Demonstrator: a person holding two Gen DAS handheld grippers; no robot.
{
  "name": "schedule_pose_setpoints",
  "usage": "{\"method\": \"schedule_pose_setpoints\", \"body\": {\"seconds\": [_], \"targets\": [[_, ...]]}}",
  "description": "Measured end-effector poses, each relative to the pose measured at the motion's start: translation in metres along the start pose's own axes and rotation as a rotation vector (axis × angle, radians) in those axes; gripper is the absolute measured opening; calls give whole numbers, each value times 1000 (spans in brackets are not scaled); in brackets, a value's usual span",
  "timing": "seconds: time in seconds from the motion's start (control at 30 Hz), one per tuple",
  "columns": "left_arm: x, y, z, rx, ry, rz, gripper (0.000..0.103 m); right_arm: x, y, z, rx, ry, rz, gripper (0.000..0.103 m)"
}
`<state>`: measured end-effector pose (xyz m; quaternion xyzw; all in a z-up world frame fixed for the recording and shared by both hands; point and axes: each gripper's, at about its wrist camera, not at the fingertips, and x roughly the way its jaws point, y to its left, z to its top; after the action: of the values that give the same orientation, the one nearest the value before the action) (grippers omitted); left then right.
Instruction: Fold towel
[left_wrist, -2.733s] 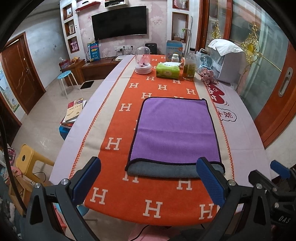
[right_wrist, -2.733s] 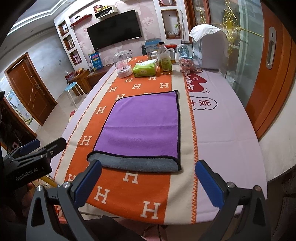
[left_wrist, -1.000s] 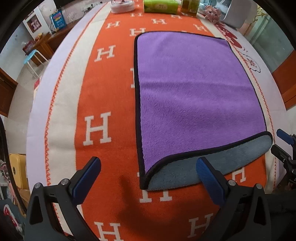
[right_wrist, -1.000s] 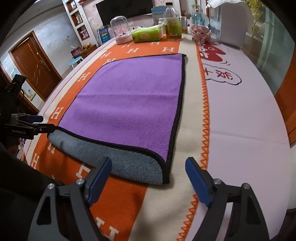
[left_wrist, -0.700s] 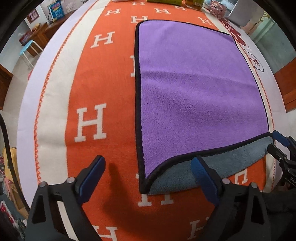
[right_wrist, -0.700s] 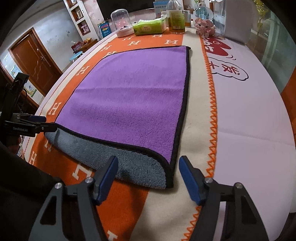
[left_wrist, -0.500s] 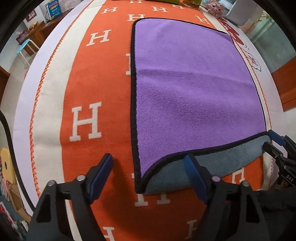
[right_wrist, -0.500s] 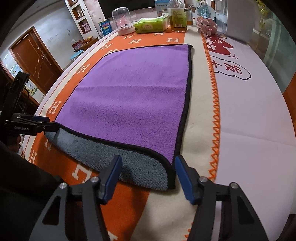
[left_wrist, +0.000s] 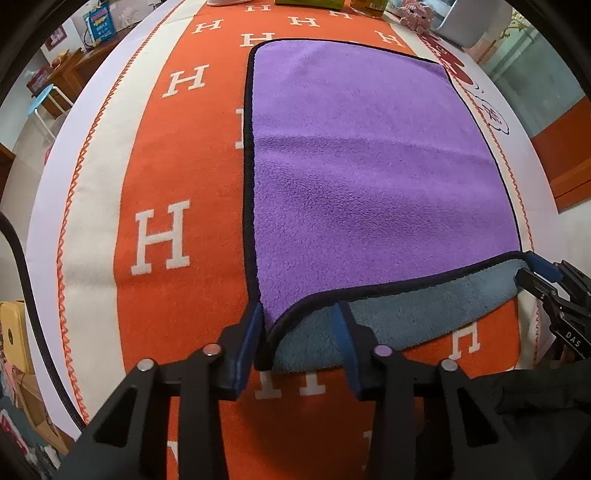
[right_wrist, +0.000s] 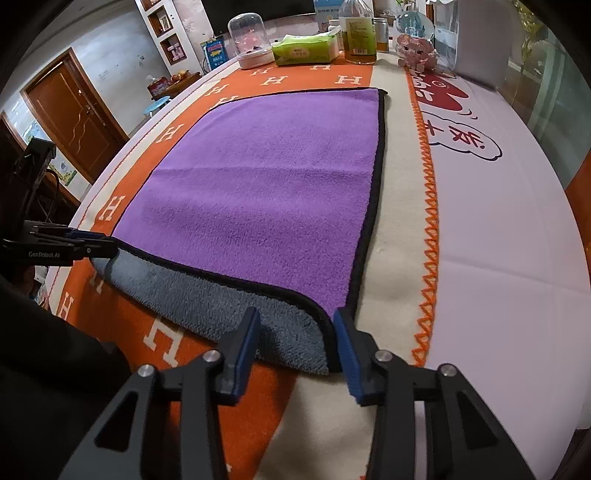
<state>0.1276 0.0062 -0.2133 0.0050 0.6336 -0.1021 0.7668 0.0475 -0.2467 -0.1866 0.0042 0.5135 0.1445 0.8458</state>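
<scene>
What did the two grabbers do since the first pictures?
Both came down to the purple-and-grey folded towel. The left gripper and right gripper narrowed their fingers around its near corners, not yet pinching. The towel stayed flat on the orange H-patterned tablecloth.

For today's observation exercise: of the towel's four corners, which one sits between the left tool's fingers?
The near-left corner of the towel, where purple top peels off grey underside; the left tool straddles it. The right tool straddles the near-right one.
</scene>
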Motion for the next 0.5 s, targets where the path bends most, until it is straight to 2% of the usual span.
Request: {"method": "schedule_pose_setpoints", "body": {"seconds": [0.13, 0.2, 0.27, 0.5], "targets": [[-5, 5, -9, 10, -5, 4, 27, -2, -1, -1, -5, -1, -4, 32], [-6, 6, -10, 10, -11, 2, 18, -3, -2, -2, -6, 0, -10, 29], [-7, 7, -11, 6, -6, -4, 14, -3, -2, -3, -6, -1, -13, 26], [-7, 9, -12, 14, -2, -3, 8, -4, -4, -3, -3, -3, -18, 14]]}}
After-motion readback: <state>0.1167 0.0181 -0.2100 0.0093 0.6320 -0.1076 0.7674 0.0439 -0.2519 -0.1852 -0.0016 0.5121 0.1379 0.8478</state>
